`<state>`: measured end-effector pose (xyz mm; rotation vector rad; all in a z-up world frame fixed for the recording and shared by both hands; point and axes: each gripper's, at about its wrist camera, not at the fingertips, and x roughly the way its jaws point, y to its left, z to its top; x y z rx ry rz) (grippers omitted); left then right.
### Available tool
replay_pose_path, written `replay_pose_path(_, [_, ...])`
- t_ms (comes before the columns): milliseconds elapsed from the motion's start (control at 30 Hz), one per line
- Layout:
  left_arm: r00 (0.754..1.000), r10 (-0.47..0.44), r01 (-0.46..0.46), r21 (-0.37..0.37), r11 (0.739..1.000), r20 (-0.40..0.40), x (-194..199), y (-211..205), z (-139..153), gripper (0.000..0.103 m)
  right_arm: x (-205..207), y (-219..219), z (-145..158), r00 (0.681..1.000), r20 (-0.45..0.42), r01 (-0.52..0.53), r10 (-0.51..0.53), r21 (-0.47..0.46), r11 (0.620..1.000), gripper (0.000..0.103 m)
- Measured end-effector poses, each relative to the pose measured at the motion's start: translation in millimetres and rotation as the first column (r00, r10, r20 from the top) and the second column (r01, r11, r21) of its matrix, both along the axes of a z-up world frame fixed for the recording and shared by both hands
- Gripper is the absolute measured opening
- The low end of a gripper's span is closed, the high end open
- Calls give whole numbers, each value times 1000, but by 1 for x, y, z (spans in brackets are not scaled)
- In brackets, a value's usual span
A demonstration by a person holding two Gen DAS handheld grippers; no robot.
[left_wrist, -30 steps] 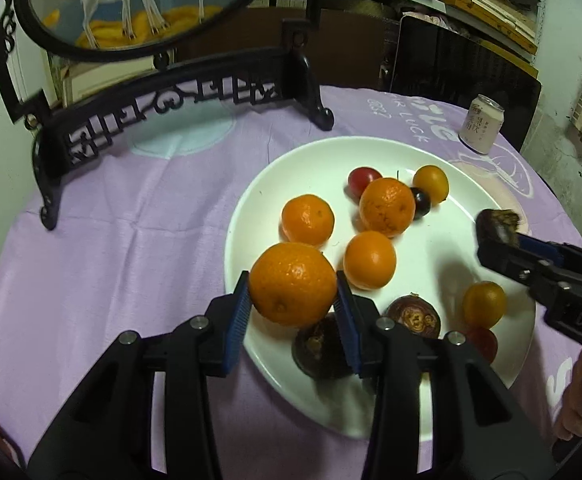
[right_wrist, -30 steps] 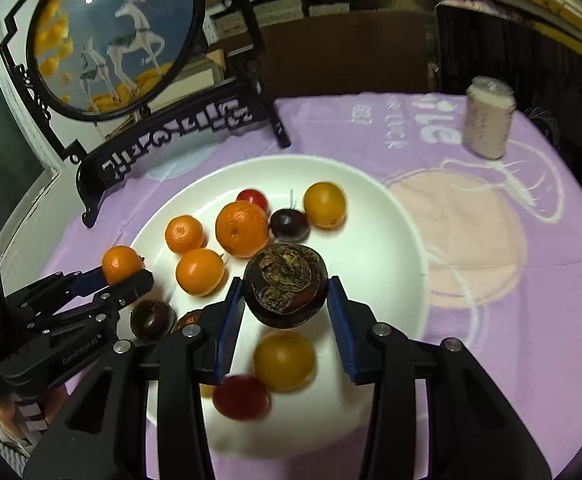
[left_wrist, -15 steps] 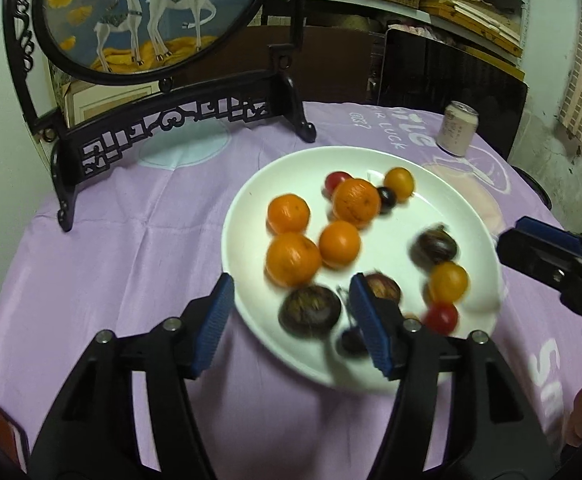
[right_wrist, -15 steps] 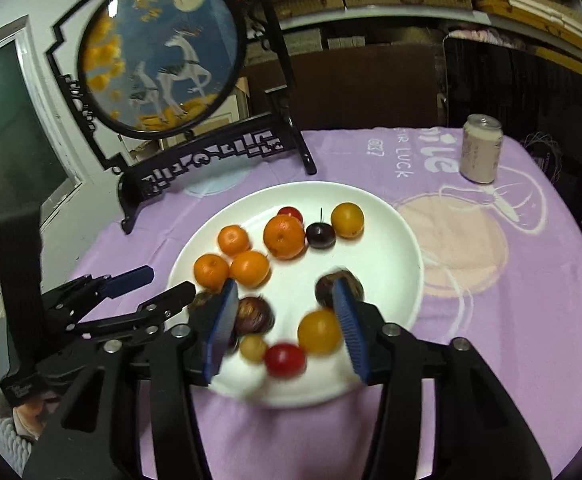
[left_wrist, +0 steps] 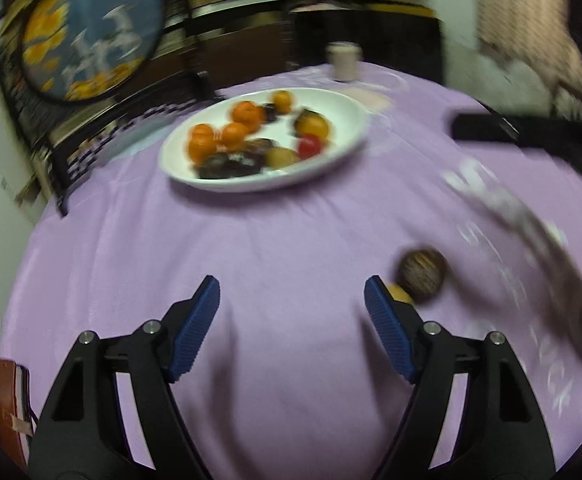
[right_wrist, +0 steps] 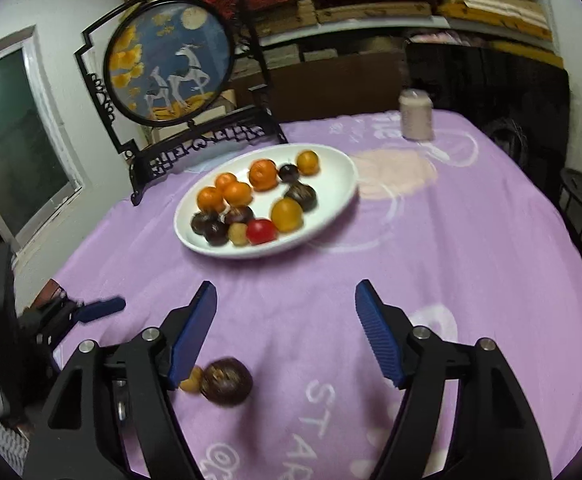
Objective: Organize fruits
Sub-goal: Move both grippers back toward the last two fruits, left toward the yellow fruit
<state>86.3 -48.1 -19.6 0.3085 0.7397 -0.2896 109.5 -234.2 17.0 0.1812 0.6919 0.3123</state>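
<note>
Two handheld grippers hover over a round table covered with a lilac tablecloth point(right_wrist: 451, 240). The left gripper point(left_wrist: 291, 320) has its blue-padded jaws spreading apart, with only bare cloth between them. The right gripper point(right_wrist: 283, 320) is likewise widening its jaws, and nothing sits between its pads.

Farther back on the table rests a white plate point(right_wrist: 343, 168) holding the fruit: several mandarins point(right_wrist: 263, 174) at its back left, dark brown mangosteens point(right_wrist: 301, 196) at the front left and middle, a red tomato point(right_wrist: 261, 231), and yellow-orange round fruits point(right_wrist: 287, 214).

Two fruits lie loose on the cloth, well apart from the plate: a dark mangosteen point(right_wrist: 226, 382) and, touching it, a small yellow fruit point(right_wrist: 192, 380), partly hidden behind the right gripper's left finger.

A pale drink can point(right_wrist: 415, 114) stands near the table's far edge. A round deer screen point(right_wrist: 169, 62) in a black carved stand rises behind the plate. The left wrist view is motion-blurred.
</note>
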Motion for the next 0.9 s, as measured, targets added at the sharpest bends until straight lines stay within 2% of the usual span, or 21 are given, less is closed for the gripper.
replay_pose_path(67, [999, -45, 44, 18, 999, 15, -8, -8, -2, 77, 2, -9, -2, 1000, -21, 18, -17, 42, 999, 72])
replay_pose_path(133, [997, -75, 75, 1, 997, 1, -8, -11, -3, 77, 3, -15, 0, 999, -24, 27, -26, 71, 997, 72])
replay_pose_path(300, [994, -96, 96, -13, 995, -51, -4, -12, -13, 76, 2, -14, 2, 999, -23, 24, -22, 74, 997, 72])
replay_pose_path(767, [973, -198, 196, -30, 980, -117, -2, -30, -22, 44, -1, -8, 0, 1000, -16, 7, -7, 39, 999, 72])
replay_pose_path(900, [969, -214, 210, -43, 977, -125, 0, -33, -22, 41, 1, -5, -1, 1000, -23, -3, 3, 29, 1000, 72])
